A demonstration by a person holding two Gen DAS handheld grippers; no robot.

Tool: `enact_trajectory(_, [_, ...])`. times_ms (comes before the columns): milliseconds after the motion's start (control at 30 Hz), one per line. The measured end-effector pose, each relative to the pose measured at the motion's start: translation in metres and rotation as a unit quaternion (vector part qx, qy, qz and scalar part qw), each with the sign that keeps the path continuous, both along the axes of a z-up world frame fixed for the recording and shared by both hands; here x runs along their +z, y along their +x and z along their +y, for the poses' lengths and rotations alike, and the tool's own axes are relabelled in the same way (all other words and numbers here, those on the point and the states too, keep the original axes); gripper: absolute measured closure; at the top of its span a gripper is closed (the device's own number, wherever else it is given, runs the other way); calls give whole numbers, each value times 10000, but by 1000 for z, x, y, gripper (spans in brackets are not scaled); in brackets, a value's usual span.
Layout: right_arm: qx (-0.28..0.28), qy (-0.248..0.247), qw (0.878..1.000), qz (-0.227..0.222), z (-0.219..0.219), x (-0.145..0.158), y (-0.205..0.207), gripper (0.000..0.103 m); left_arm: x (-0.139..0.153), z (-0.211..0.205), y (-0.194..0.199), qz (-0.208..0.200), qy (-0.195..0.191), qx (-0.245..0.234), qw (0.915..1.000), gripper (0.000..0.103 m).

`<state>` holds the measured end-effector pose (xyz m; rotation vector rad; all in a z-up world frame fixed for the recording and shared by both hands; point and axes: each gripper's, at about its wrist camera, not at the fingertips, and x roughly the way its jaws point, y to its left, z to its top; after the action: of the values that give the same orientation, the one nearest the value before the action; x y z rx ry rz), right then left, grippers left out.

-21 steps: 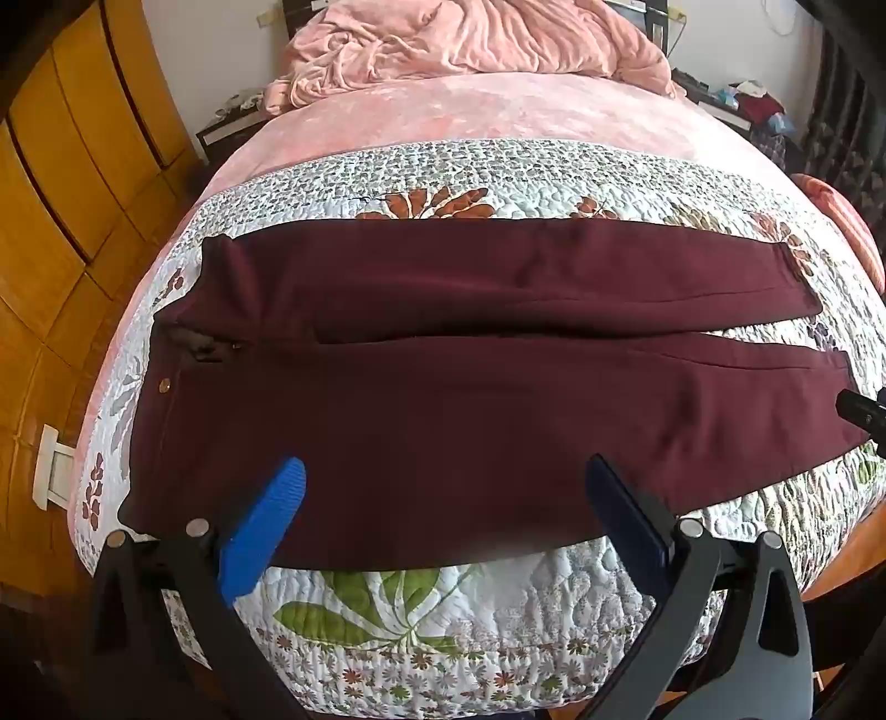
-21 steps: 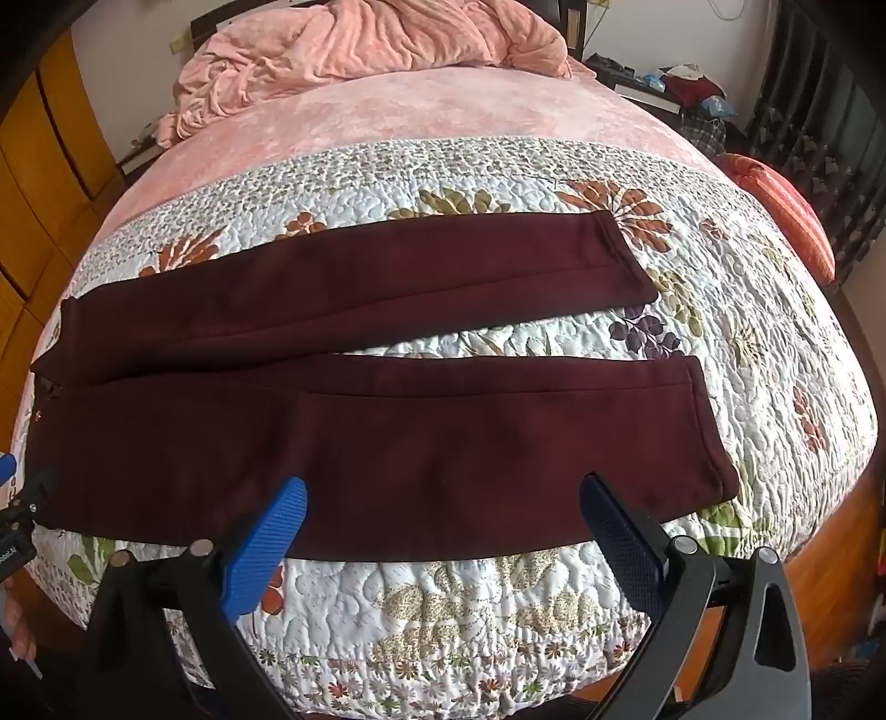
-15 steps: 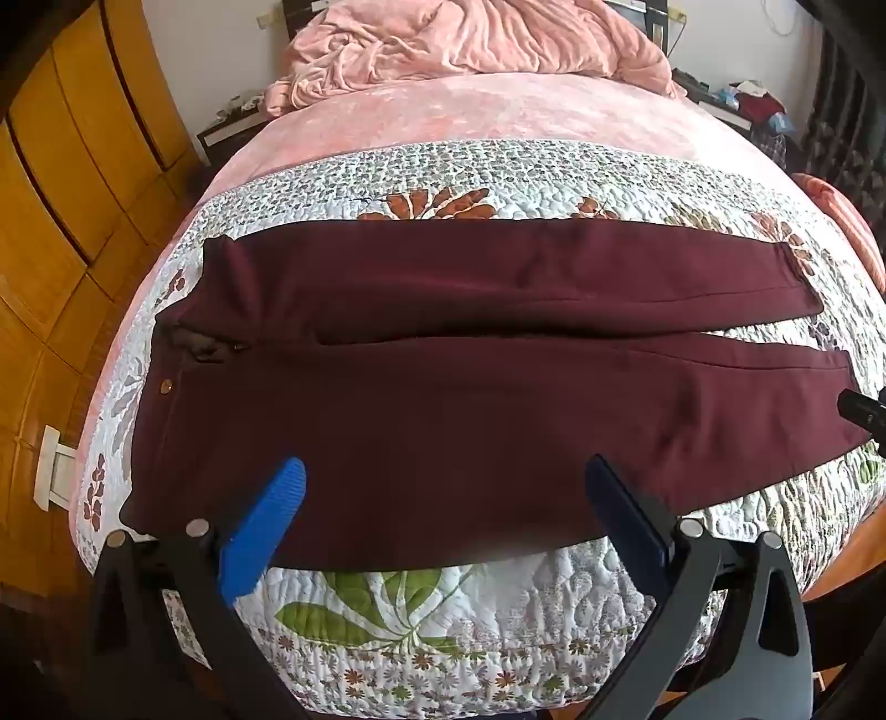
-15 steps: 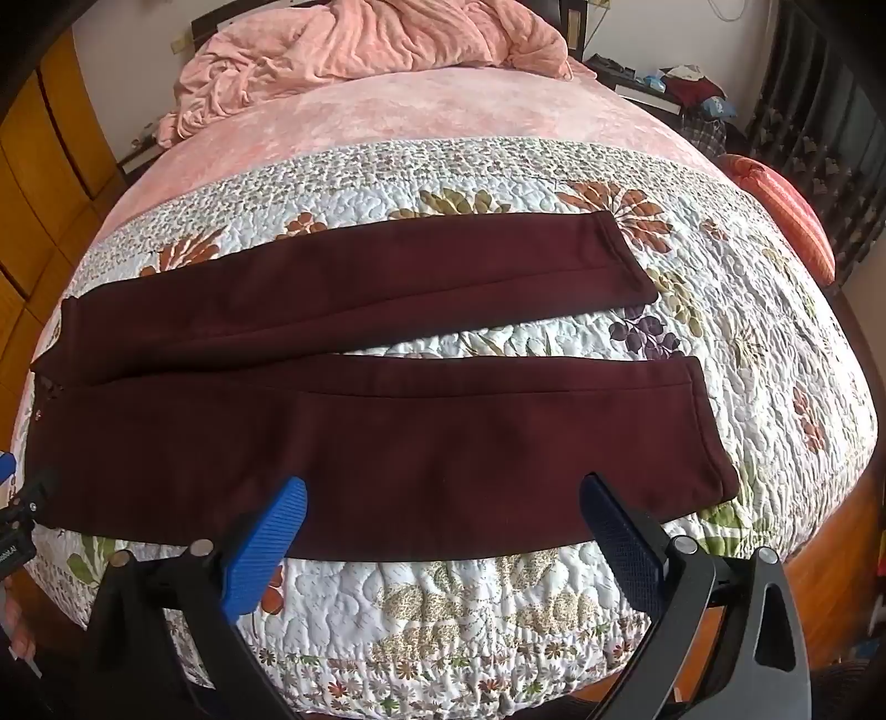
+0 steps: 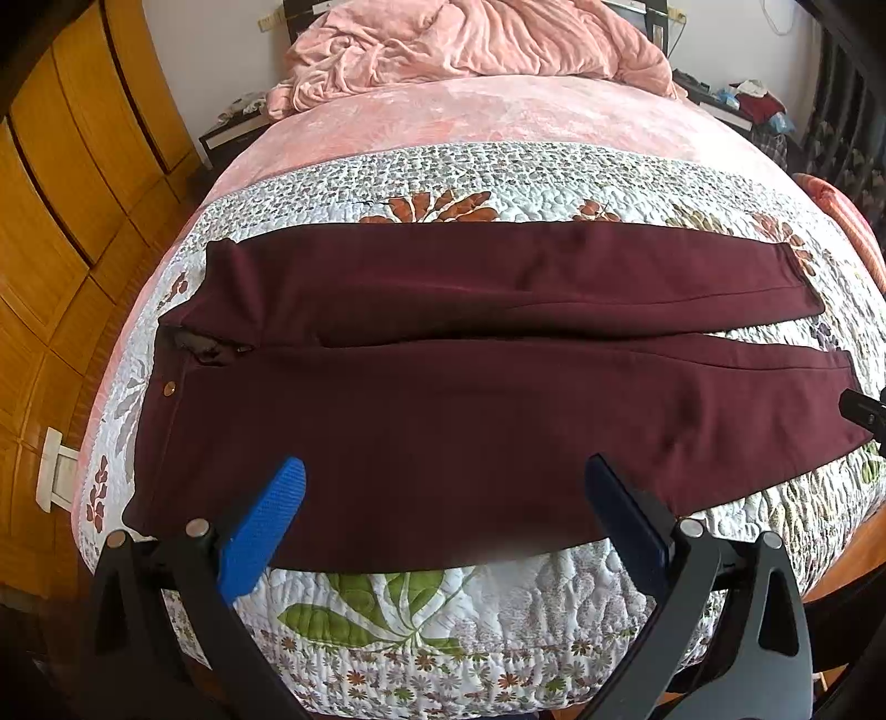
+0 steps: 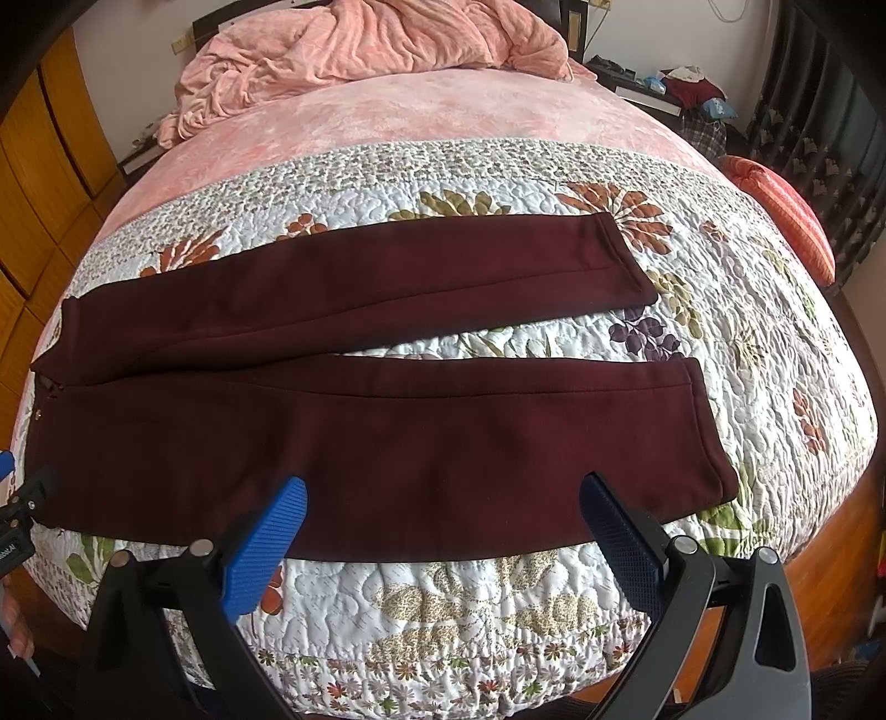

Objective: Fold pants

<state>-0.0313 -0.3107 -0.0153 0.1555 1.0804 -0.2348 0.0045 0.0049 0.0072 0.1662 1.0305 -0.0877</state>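
Note:
Dark maroon pants [image 5: 454,410] lie flat across the floral quilt, waist at the left, both legs running right and slightly apart; they also show in the right wrist view [image 6: 387,437]. My left gripper [image 5: 443,498] is open and empty, hovering above the near edge of the pants by the waist half. My right gripper [image 6: 440,515] is open and empty, above the near edge of the near leg. The near hem [image 6: 709,421] lies to the right of it.
The quilt [image 5: 498,620] covers the bed's near half, with a pink sheet and a crumpled pink blanket [image 5: 470,44] behind. A wooden wardrobe [image 5: 55,221] stands left. A nightstand with clutter [image 6: 664,88] and an orange cushion [image 6: 786,205] are at the right.

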Motion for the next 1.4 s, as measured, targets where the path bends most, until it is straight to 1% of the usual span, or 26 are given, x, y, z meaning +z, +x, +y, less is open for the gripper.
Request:
enact_trajectory(1133, [56, 12, 10000, 10, 0, 0, 1, 4, 4, 7, 1, 10, 63, -11, 10000, 3])
enact_trajectory(1200, [59, 88, 9999, -6, -8, 5, 6, 4, 4, 6, 5, 69, -34, -36, 10000, 3])
enact_trajectory(1267, [34, 86, 9999, -97, -26, 16, 16, 4, 3, 0, 11, 139, -400, -150, 9990, 3])
enact_trajectory(1300, [59, 150, 9998, -101, -37, 21, 23, 4, 5, -1, 16, 147, -461, -223, 9986, 3])
enact_trajectory(1333, [137, 164, 9998, -62, -52, 25, 35, 4, 7, -3, 21, 125, -484, -301, 9983, 3])
enact_trajectory(1400, [165, -72, 9998, -32, -79, 31, 58, 4, 11, -12, 28, -138, -367, -546, 9977, 3])
